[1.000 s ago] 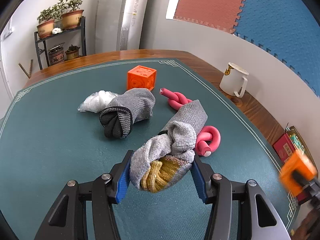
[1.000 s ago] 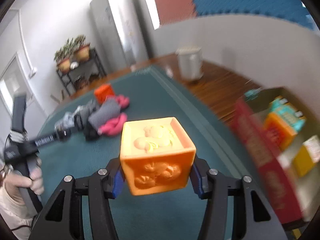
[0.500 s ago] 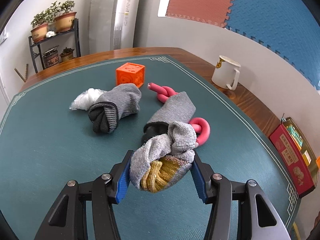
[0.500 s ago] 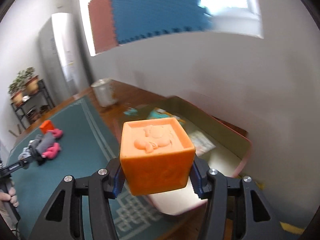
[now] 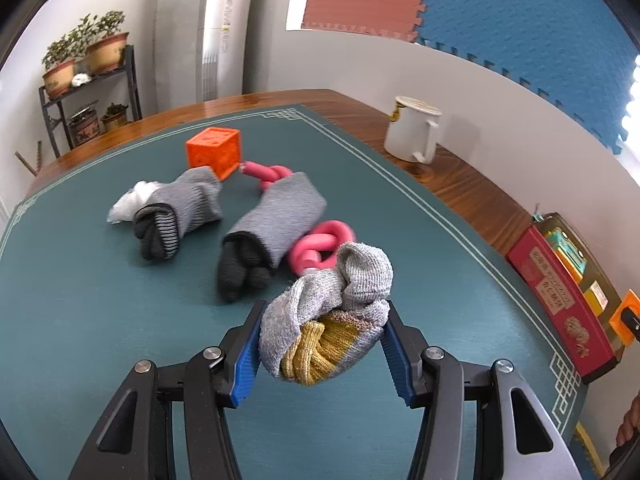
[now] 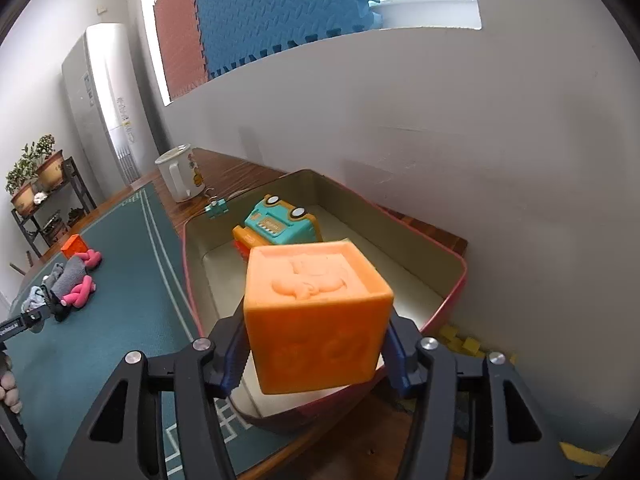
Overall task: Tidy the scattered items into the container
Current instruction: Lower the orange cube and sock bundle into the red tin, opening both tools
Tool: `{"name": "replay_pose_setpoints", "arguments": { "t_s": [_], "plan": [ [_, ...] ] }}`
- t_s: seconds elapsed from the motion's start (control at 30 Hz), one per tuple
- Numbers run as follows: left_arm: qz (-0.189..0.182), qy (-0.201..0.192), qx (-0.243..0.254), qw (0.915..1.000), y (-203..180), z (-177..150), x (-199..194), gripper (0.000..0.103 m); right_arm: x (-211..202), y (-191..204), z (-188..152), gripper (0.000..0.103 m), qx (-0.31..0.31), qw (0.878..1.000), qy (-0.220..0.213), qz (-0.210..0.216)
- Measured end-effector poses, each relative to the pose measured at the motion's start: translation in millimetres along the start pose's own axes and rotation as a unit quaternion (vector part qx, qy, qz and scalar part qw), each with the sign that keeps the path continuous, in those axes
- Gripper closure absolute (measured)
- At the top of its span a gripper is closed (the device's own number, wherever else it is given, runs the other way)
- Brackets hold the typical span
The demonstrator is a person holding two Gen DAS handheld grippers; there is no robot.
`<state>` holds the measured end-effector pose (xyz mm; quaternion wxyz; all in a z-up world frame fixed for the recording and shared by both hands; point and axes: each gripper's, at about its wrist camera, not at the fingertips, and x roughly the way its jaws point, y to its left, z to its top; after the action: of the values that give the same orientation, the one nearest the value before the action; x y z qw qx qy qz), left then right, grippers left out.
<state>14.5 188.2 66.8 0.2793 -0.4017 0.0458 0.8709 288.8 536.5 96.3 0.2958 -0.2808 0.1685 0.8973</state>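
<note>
The left hand-held gripper is clamped on a balled sock, raised over the bench. At 12 o'clock from it lie two rolled socks, a pink knot and a far cube. The tin sits at 3 o'clock on the bench's edge. The right hand-held gripper has an orange cube between its jaws, which are opening, above the tin; a toy car lies inside.

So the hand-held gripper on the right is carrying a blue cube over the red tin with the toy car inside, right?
Not quite: the cube is orange, not blue, as the right wrist view shows. The right hand-held gripper does carry it over the red tin with the toy car inside.
</note>
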Motion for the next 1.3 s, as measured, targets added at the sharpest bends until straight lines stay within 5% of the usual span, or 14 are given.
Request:
{"name": "replay_pose_setpoints", "arguments": {
  "t_s": [0.17, 0.5, 0.73, 0.97, 1.3],
  "plan": [
    [-0.006, -0.002, 0.019, 0.9998, -25.2, 2.3, -2.7, 0.047, 10.0, -7.6, 0.8, 0.042, -0.003, 1.000, -0.002, -0.004],
    [-0.034, -0.001, 0.064, 0.9974, -84.5, 12.9, -2.2, 0.047, 20.8, -24.7, 9.7, 0.040, -0.012, 0.996, -0.032, -0.079],
    [-0.071, 0.004, 0.102, 0.9923, -139.7, 21.2, 6.5, 0.047, 12.0, -39.1, 7.8, 0.038, 0.017, 0.997, -0.053, -0.047],
    [-0.123, 0.009, 0.145, 0.9816, -206.2, 29.6, 11.3, 0.047, -10.4, -56.8, 6.3, 0.026, 0.061, 0.993, -0.093, -0.029],
    [-0.174, 0.023, 0.196, 0.9649, -286.7, 24.7, 25.3, 0.046, -9.0, -74.1, -2.9, 0.025, 0.080, 0.993, -0.086, -0.025]
  ]
}}
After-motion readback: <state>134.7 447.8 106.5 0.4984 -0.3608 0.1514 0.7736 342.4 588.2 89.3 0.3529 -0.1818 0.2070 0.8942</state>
